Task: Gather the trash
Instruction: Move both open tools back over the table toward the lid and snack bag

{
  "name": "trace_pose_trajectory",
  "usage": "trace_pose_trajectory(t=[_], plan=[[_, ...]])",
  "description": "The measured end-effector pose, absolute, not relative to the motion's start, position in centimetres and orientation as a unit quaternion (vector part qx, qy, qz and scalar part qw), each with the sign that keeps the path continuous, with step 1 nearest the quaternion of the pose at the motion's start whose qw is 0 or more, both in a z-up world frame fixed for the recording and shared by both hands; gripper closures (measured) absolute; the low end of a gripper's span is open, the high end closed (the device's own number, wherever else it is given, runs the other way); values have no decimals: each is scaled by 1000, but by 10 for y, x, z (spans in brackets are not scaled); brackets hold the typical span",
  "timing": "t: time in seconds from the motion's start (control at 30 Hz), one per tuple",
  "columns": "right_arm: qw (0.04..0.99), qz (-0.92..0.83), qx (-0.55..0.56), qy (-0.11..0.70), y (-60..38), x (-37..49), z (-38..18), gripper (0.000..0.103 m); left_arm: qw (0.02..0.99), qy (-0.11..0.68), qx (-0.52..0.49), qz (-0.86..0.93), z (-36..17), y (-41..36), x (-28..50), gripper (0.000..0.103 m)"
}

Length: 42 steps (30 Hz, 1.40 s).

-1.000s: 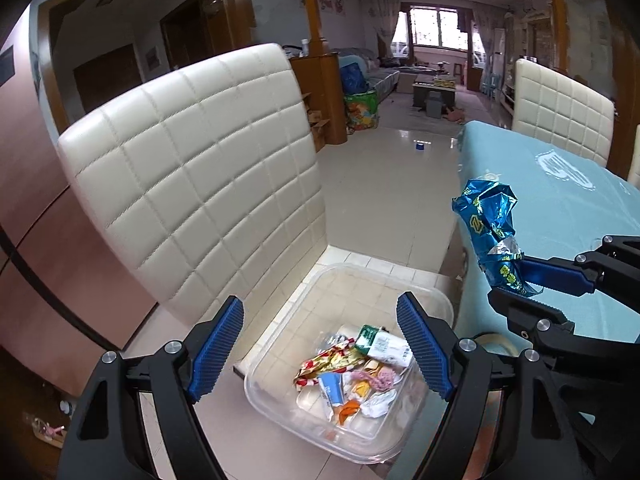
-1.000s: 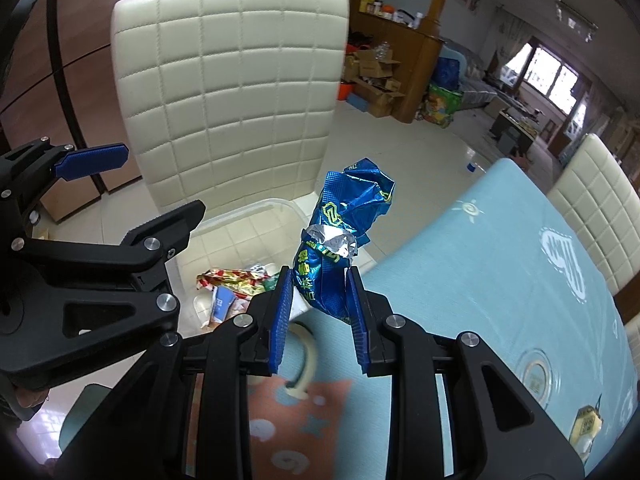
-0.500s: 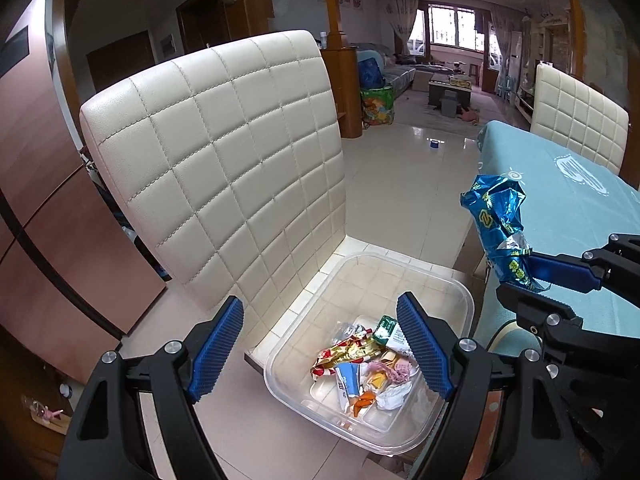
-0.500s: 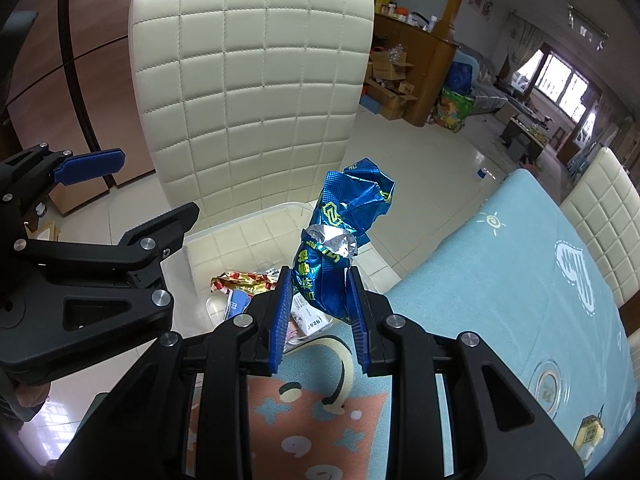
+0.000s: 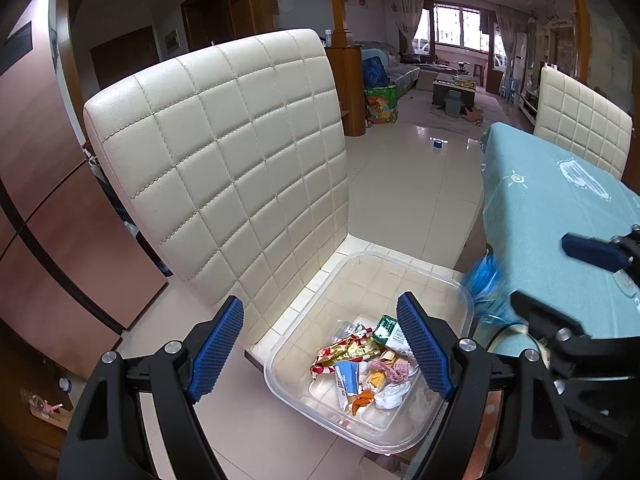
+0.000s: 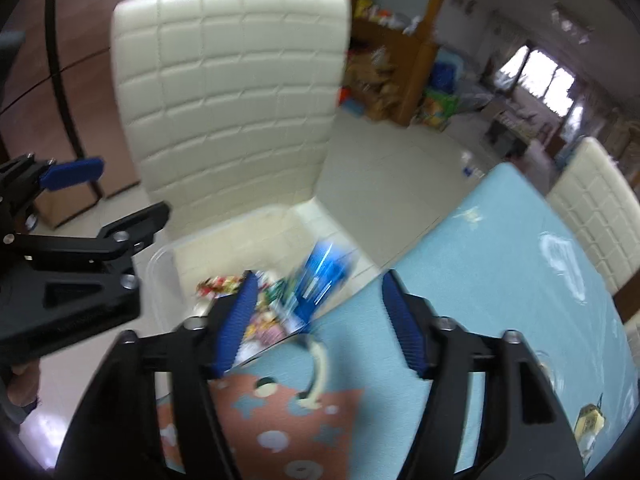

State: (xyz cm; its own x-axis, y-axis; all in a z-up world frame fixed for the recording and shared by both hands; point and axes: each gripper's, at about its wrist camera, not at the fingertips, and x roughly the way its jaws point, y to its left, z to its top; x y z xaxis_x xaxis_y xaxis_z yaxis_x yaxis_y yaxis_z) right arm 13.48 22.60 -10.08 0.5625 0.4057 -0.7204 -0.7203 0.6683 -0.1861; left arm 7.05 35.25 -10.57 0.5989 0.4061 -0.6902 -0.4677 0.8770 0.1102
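A crumpled blue foil wrapper (image 6: 324, 276) shows as a motion-blurred streak just past the tips of my right gripper (image 6: 319, 280). The jaws are opening and the pads stand clear of it. In the left wrist view the wrapper (image 5: 484, 284) is in the air at the right rim of a clear plastic bin (image 5: 360, 256), below my right gripper (image 5: 560, 280). The bin sits on a cream chair seat and holds several wrappers and scraps (image 5: 360, 364). My left gripper (image 5: 319, 300) hangs open over the bin with nothing in it.
The quilted cream chair back (image 5: 240, 168) rises behind the bin. To the right is a table under a light blue cloth (image 5: 552, 208), with a brown patterned mat (image 6: 280, 420) and a small yellow carton (image 6: 588, 424). A second cream chair (image 5: 580, 120) stands beyond it.
My right gripper's jaws have spread apart and let go of the blue wrapper, which has dropped from upright between the pads toward the bin. The left gripper has stayed open.
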Motion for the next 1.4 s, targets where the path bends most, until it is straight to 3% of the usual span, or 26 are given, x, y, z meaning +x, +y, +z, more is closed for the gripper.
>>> trace_pose_trajectory(t=[0.63, 1.13, 1.4], plan=[[883, 278, -190, 327, 132, 131, -76, 37, 912, 371, -24, 175, -80, 279, 76, 26], [916, 173, -129, 338, -16, 144, -71, 37, 921, 384, 29, 52, -67, 148, 111, 25], [919, 118, -92, 366, -90, 169, -88, 37, 911, 407, 69, -3, -82, 81, 145, 18]])
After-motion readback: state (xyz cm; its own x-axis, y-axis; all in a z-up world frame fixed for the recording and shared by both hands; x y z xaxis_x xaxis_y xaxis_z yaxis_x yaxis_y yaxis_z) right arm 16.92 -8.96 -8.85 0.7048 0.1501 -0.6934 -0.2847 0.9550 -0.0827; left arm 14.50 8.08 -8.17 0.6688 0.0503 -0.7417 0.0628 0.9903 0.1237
